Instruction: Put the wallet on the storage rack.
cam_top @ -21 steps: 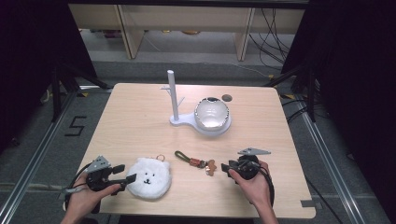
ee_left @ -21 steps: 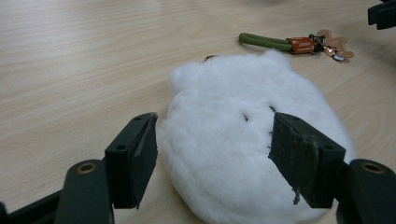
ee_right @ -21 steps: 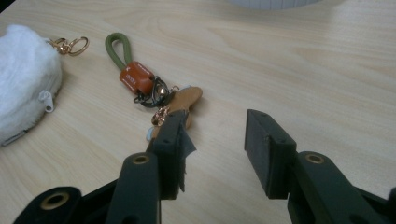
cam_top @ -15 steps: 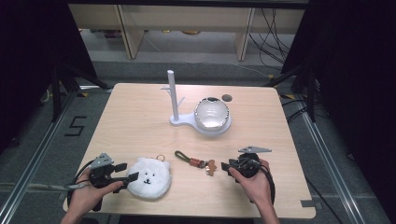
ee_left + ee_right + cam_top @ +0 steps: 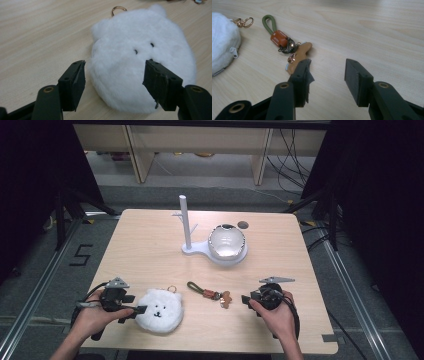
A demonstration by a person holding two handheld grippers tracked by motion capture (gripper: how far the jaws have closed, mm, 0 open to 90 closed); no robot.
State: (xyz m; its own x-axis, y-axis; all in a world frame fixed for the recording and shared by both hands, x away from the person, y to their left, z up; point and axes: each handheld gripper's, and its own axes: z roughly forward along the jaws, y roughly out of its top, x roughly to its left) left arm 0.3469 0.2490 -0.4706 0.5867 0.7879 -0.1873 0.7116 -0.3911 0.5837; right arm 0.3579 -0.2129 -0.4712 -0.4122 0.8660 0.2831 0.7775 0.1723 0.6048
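— Between the jaws of the left gripper [image 5: 113,87], what do you see?

— A white plush pouch [image 5: 140,57] with a small bear face. The jaws stand wide apart, one on each side of its near edge, and in the left gripper view they seem just short of the fur; I cannot tell if either one touches it. Nothing is clamped.

— And from above?

— From the high view the left gripper [image 5: 134,306] sits at the pouch's [image 5: 161,312] left side, pointing at it, with a hand [image 5: 95,317] wrapped round its body. A small gold ring [image 5: 171,289] sticks out of the pouch's far edge.

— How about the right gripper [image 5: 327,80]?

— Spread open too, and empty. Its jaws rest low over bare wood of the table [image 5: 374,32]. Just ahead of its left jaw lies a keychain [image 5: 287,47]: a green cord loop, an orange tag, a little bell and a tan figure charm. The charm's near end lies right by that jaw's tip, partly behind it.

— So the keychain is not between the jaws?

— No, it lies off to the left of the gap. In the high view the keychain [image 5: 210,294] lies between the pouch and the right gripper [image 5: 246,299], close to the latter.

— Anything farther out?

— Well beyond both grippers stands a white stand [image 5: 186,222] with a post and a rounded silvery bowl [image 5: 226,241] on its base.
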